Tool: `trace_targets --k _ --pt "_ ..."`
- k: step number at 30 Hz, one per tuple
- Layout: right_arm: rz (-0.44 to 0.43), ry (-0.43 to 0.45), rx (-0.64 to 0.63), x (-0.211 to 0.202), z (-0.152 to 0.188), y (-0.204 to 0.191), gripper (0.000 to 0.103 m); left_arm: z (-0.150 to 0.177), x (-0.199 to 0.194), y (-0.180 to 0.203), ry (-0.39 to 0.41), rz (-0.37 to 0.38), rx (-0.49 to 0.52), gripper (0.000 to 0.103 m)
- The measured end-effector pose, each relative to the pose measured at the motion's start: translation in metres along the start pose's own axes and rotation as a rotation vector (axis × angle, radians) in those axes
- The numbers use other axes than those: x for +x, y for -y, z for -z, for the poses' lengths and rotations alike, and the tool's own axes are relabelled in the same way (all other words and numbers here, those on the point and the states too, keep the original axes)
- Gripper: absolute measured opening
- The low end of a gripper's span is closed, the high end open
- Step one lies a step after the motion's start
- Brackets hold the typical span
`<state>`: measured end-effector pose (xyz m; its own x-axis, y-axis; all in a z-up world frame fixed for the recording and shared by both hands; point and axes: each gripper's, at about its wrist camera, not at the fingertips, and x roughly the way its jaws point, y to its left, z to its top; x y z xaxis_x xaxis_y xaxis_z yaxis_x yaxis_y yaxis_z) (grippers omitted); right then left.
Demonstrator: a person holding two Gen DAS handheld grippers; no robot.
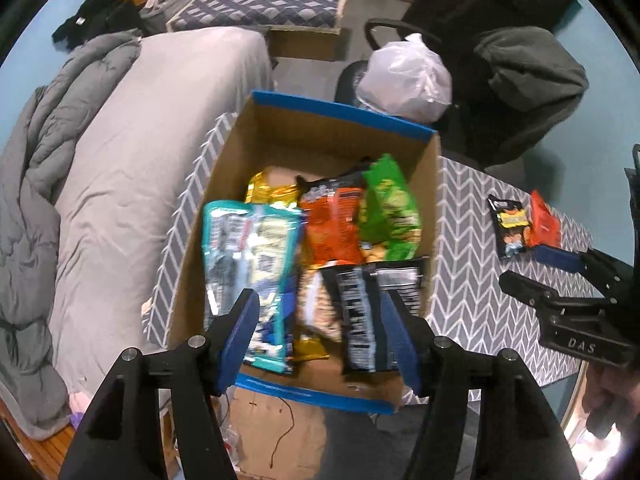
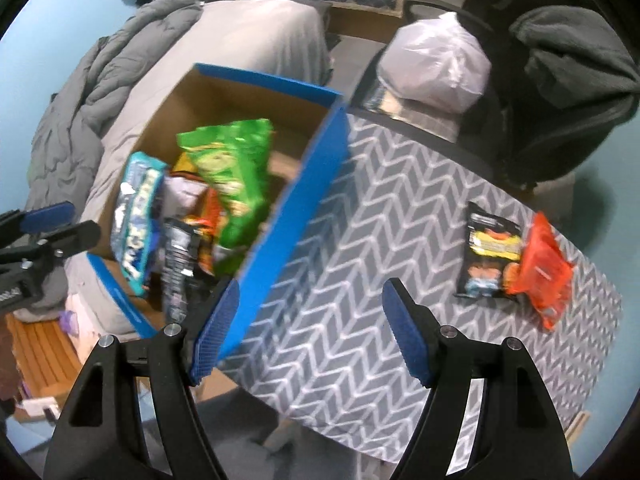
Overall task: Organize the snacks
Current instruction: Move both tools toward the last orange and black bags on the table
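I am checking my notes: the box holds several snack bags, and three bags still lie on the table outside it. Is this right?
Not quite. The box does hold several snack bags, but only two bags lie on the table outside it, not three: a black bag and an orange bag, side by side. The right wrist view shows this most clearly.

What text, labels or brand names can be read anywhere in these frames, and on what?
"DAS": raised letters on the right gripper body, in the left wrist view.
Snack bags in the box: print and a QR-like square, too blurred to read.
Black snack bag and orange bag on the table: unreadable.
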<state>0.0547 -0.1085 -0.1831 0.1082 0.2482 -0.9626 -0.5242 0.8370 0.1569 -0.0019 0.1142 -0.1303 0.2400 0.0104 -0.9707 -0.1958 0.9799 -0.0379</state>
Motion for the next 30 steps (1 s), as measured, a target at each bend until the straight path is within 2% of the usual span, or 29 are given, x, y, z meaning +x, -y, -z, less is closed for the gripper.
trace_targets --k 15,17,26,30 --pt "0.059 0.001 0.060 -0.022 0.031 0.105 0.075 -0.010 0.005 0.099 -0.017 0.025 0.138 0.065" --pt "0.056 0.001 0.059 -0.024 0.033 0.117 0.075 -0.012 0.007 0.114 -0.019 0.027 0.153 0.069" --pt "0.076 -0.011 -0.001 -0.025 0.040 0.178 0.075 -0.020 0.028 0.168 -0.049 0.026 0.195 0.072" --pt "0.100 -0.019 -0.075 -0.021 0.039 0.204 0.076 -0.025 0.045 0.190 -0.074 0.014 0.224 0.072"
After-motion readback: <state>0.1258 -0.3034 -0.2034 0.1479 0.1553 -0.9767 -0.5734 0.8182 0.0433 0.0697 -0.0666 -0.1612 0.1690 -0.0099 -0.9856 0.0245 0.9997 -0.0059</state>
